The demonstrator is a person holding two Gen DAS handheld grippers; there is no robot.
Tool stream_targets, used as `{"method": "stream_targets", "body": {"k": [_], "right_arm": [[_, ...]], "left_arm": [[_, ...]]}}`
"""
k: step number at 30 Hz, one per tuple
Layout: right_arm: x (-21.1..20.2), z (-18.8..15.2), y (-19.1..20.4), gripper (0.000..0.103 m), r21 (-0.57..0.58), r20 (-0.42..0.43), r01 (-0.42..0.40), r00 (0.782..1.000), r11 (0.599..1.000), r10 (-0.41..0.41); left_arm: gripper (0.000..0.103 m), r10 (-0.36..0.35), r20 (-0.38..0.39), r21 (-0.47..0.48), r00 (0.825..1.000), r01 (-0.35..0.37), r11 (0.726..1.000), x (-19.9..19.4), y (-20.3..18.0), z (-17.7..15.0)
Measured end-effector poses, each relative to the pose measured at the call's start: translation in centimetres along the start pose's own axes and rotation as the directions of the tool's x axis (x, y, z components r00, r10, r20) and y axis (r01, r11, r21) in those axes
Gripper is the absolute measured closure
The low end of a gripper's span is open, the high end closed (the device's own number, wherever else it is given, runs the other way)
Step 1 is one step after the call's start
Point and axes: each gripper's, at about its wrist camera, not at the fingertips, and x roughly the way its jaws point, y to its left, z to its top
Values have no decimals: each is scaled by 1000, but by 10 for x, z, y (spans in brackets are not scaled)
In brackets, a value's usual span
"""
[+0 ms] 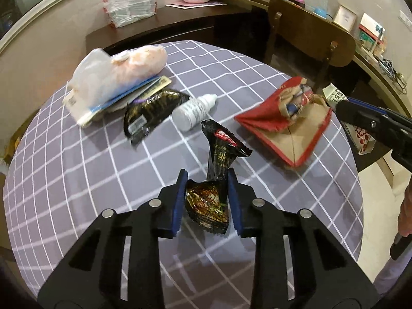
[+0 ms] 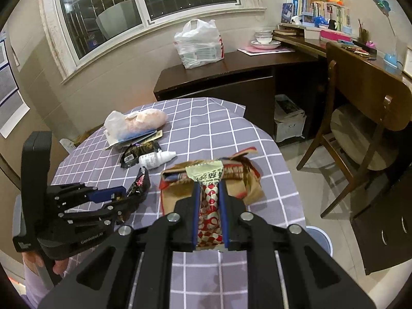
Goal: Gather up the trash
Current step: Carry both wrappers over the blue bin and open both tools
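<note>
In the left wrist view my left gripper (image 1: 206, 179) is shut on a black snack wrapper (image 1: 219, 149), which stands up between the blue pads above the purple checked tablecloth (image 1: 77, 193). The right wrist view shows that gripper (image 2: 125, 197) at the left with the wrapper (image 2: 140, 181). My right gripper (image 2: 209, 183) is shut on a red-and-white checked wrapper (image 2: 209, 206), held over an open red-brown paper bag (image 2: 247, 180) stuffed with crumpled trash. The left wrist view has the bag (image 1: 283, 128) at the right, with the right gripper (image 1: 340, 105) and its wrapper (image 1: 333, 94) beyond it.
On the cloth lie a white dropper bottle (image 1: 193, 110), a second black wrapper (image 1: 152, 110) and a plastic bag with a pinkish bundle on cards (image 1: 116, 74). A wooden chair (image 2: 360, 118), a dark desk (image 2: 219, 77) and a blue bin (image 2: 319, 239) stand beside the table.
</note>
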Motion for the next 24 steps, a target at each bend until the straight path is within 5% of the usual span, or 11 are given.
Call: {"method": "stream_targets", "body": {"k": [11, 24], "right_arm": [[-34, -32, -5, 89, 16, 8, 6, 1000, 1000, -6], [-70, -78, -55, 89, 125, 7, 54, 998, 991, -55]], "left_arm": [[73, -12, 35, -31, 999, 13, 999, -32, -22, -21], [73, -94, 48, 61, 994, 91, 994, -45, -103, -34]]}}
